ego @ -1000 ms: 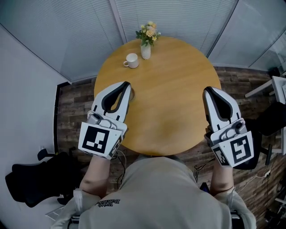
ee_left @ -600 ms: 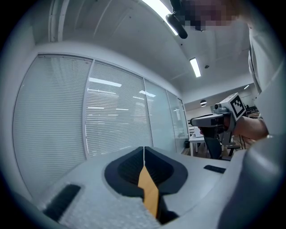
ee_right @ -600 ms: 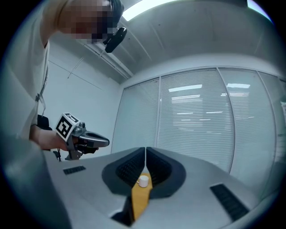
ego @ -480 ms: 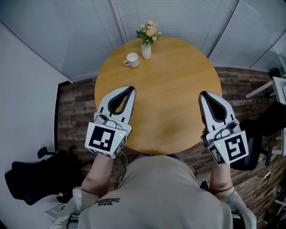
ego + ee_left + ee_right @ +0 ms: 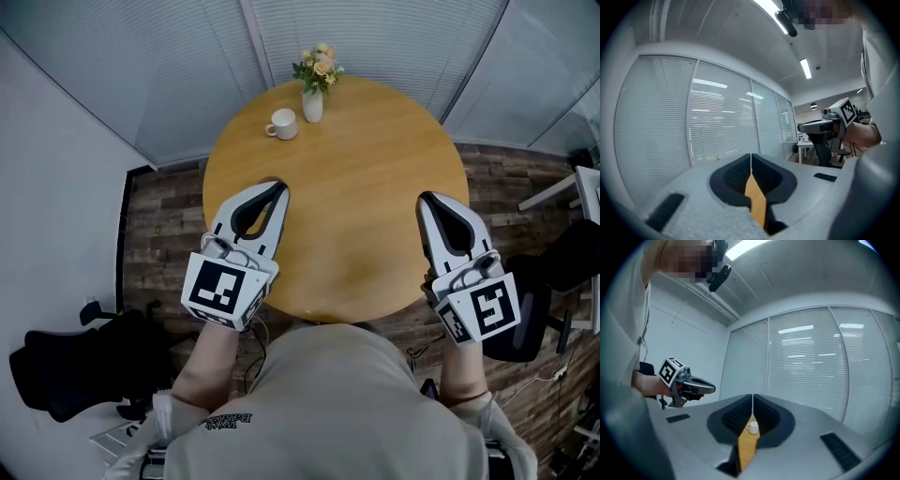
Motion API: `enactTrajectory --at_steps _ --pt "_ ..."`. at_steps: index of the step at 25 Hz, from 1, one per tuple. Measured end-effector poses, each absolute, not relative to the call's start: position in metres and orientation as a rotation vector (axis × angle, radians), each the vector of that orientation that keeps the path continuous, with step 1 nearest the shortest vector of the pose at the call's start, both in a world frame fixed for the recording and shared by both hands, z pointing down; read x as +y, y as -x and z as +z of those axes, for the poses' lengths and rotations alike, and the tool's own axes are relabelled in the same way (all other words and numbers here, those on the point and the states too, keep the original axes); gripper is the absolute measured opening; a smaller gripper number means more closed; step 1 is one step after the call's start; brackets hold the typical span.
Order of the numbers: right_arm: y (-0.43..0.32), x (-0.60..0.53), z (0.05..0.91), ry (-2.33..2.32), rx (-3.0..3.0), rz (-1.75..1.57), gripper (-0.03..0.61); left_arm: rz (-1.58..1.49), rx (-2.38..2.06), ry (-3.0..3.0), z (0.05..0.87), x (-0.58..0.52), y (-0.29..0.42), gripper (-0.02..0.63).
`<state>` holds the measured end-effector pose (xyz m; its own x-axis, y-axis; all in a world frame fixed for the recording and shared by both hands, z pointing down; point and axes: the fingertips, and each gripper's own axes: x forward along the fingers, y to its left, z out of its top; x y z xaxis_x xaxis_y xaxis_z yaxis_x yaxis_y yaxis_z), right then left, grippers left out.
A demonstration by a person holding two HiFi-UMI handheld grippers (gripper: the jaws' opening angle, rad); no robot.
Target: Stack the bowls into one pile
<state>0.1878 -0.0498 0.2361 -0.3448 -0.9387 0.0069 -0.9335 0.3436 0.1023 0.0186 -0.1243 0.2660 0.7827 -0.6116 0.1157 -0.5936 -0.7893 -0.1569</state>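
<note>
Both pairs of jaws are pressed together with nothing between them. The left gripper hangs over the near left edge of the round wooden table, its tips pointing toward the far edge. The right gripper hangs over the near right edge, well apart from the left one. A white cup stands by the far edge, handle to the left. A white vase of flowers stands near it, closer to the far edge. Grey blinds run behind the table.
</note>
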Motion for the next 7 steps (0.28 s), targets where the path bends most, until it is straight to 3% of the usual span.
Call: enactTrajectory --at_steps 7 --pt "-0.187 -0.0523 0.2377 -1.754 -2.524 -0.116 0.032 -0.243 0.954 2.866 0.2616 -0.1211 -0.02 0.028"
